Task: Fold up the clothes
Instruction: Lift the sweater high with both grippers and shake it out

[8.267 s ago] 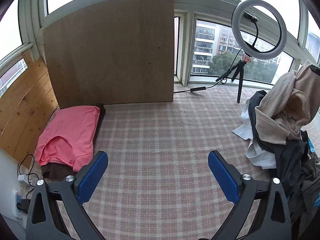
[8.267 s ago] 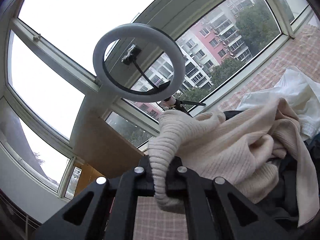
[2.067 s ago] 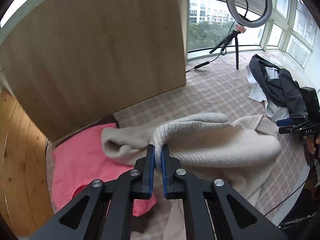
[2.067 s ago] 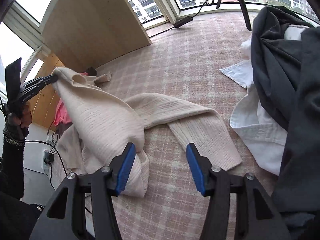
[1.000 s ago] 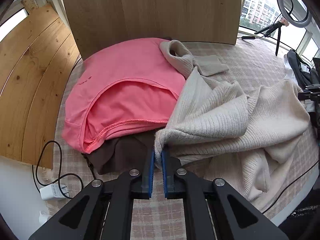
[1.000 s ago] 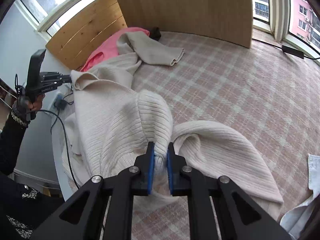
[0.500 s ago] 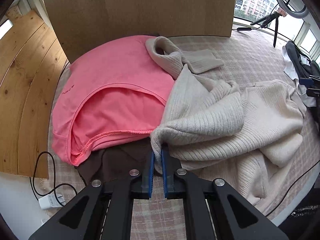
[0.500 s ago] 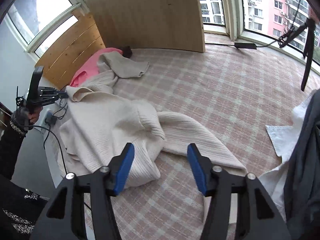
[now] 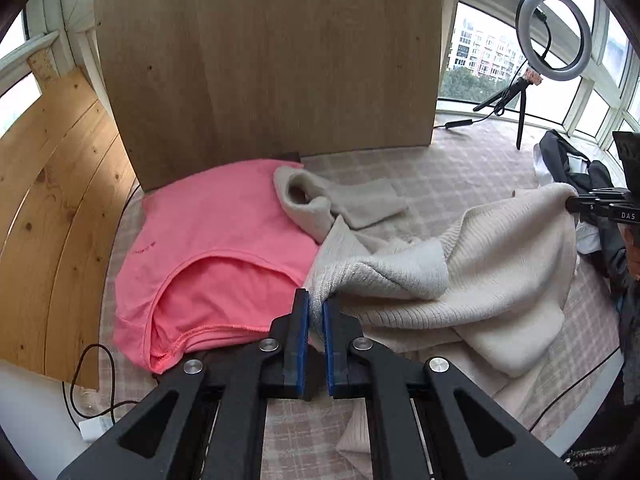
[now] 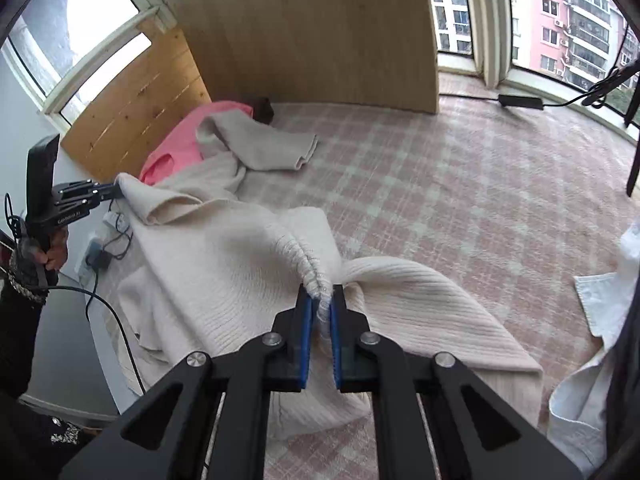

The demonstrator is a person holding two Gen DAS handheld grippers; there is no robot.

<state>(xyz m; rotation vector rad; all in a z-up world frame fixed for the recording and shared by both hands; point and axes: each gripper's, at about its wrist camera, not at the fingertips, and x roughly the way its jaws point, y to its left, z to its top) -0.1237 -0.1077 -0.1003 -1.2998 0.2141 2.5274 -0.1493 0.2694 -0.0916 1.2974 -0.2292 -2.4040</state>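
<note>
A cream knit sweater (image 9: pixel 500 264) lies rumpled on the plaid-covered surface, one sleeve (image 9: pixel 360 200) draped over a folded pink garment (image 9: pixel 216 232). My left gripper (image 9: pixel 316 308) is shut on an edge of the sweater near the pink garment. My right gripper (image 10: pixel 320 304) is shut on a bunched ribbed fold of the sweater (image 10: pixel 224 264). Between the two grips the knit hangs slightly raised. Each gripper shows in the other's view: the right gripper (image 9: pixel 570 203) at the far right, the left gripper (image 10: pixel 116 190) at the far left, held by a hand.
A wooden board (image 9: pixel 272 60) stands behind the pink garment, with wood panelling to the left. A ring light (image 9: pixel 554 28) on a tripod stands by the windows. Dark and white clothes (image 9: pixel 568 164) are piled at the right; a white shirt (image 10: pixel 600 300) lies close. Cables and a charger (image 9: pixel 96 424) sit lower left.
The right gripper, open above the sweater half a second ago, has shut on a ribbed fold. Both grippers have risen, lifting the knit. The left stayed shut on its edge.
</note>
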